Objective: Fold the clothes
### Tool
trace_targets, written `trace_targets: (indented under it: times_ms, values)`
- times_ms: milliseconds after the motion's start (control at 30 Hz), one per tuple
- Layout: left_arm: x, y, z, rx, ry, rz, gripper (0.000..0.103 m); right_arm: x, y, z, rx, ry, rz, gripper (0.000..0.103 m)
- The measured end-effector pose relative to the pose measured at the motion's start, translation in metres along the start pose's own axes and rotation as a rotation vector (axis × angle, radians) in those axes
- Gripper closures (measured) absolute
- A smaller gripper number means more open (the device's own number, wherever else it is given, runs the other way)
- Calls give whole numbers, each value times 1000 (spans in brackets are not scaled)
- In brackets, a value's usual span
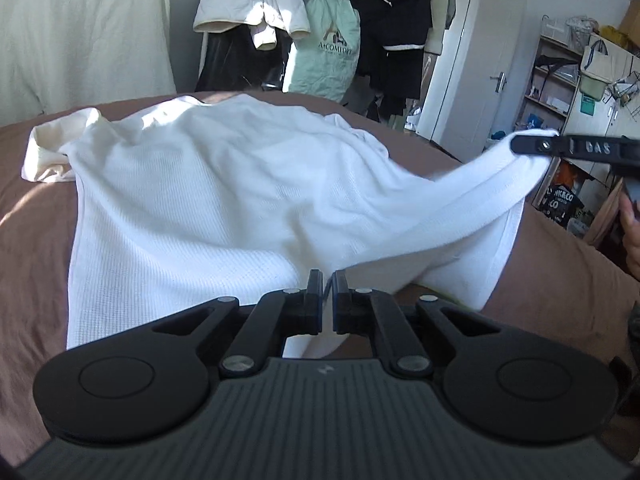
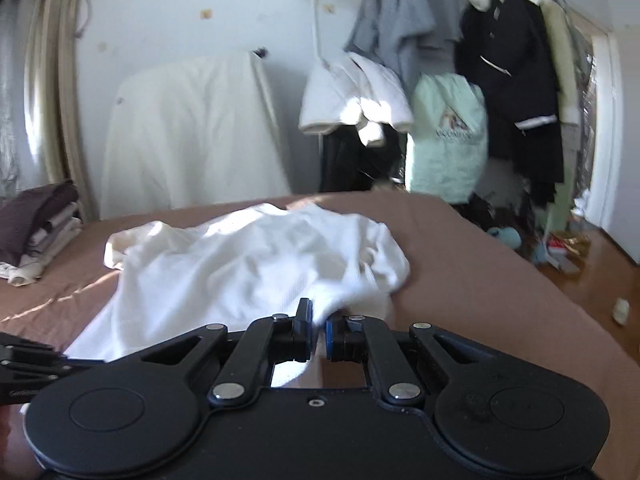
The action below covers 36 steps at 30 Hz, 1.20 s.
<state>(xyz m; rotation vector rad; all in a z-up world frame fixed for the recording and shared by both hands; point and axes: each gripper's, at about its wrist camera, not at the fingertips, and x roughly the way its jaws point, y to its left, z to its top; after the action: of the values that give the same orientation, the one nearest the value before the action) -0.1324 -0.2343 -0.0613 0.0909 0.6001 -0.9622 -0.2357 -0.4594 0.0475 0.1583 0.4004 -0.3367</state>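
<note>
Left black two-finger gripper (image 1: 327, 280) clamped white waffle-knit shirt (image 1: 208, 200) hem, right gripper (image 2: 319, 316) pinched same hem, brown bedsheet (image 1: 36, 240) beneath.

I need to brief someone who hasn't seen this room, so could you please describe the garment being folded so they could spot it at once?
Look at the brown-covered bed filling the middle of the room. Spread across it lies a white waffle-textured shirt, its near hem pinched by the left gripper and right gripper. Unlike the folded stack of dark and beige clothes at the bed's left edge, it is unfolded.
</note>
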Motion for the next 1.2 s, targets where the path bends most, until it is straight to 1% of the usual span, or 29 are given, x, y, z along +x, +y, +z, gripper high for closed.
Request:
trace_targets:
  times_ms: [33,100,167,233,300,333,400,467,500,533,567,600,667,733,767,833,900,933,1000,1033,1100,1200]
  values:
    - [0,1,0,3,-13,39,98,4,5,6,15,11,37,94]
    - [-1,8,4,-7,-24,72,97,12,14,18,46,33,110,94]
    - [-8,16,8,-55,-41,46,93,21,24,30,77,55,183,94]
    - [-16,20,16,-101,-74,-2,86,29,33,43,108,76,256,94]
    - [-22,18,29,-139,-115,-53,71,37,43,55,139,98,329,94]
    - [-23,15,35,-162,-136,-82,66,41,45,58,162,119,357,94]
    - [-24,7,48,-202,-173,-143,30,45,44,59,219,168,401,95]
    - [-18,-6,53,-215,-214,-193,16,44,45,64,251,168,451,95]
    - [-16,-13,52,-221,-249,-206,14,42,46,68,257,159,469,95]
    - [-13,-19,50,-225,-267,-216,14,38,48,73,253,143,482,95]
    - [-9,-25,49,-226,-271,-227,11,34,50,77,238,126,485,96]
    - [-4,-31,48,-215,-257,-235,8,28,51,81,212,109,476,96]
    - [12,-43,46,-153,-181,-223,7,25,54,85,149,94,440,96]
    - [31,-49,40,-101,-80,-170,7,27,50,83,118,103,400,95]
    - [40,-48,35,-95,-35,-135,7,29,45,78,120,118,380,95]
    - [52,-41,25,-113,35,-57,8,35,31,64,143,155,336,91]
    - [56,-26,17,-168,58,-15,8,43,18,45,161,199,309,90]
    - [55,-16,14,-206,59,0,8,47,12,34,155,224,302,87]
    - [55,3,12,-290,48,19,8,57,5,9,111,277,297,68]
    - [55,11,13,-328,41,15,8,62,4,-5,79,307,292,55]
    - [58,25,17,-386,27,7,8,71,3,-31,20,365,293,53]
    - [67,36,30,-392,19,-3,8,79,14,-58,-50,426,355,52]
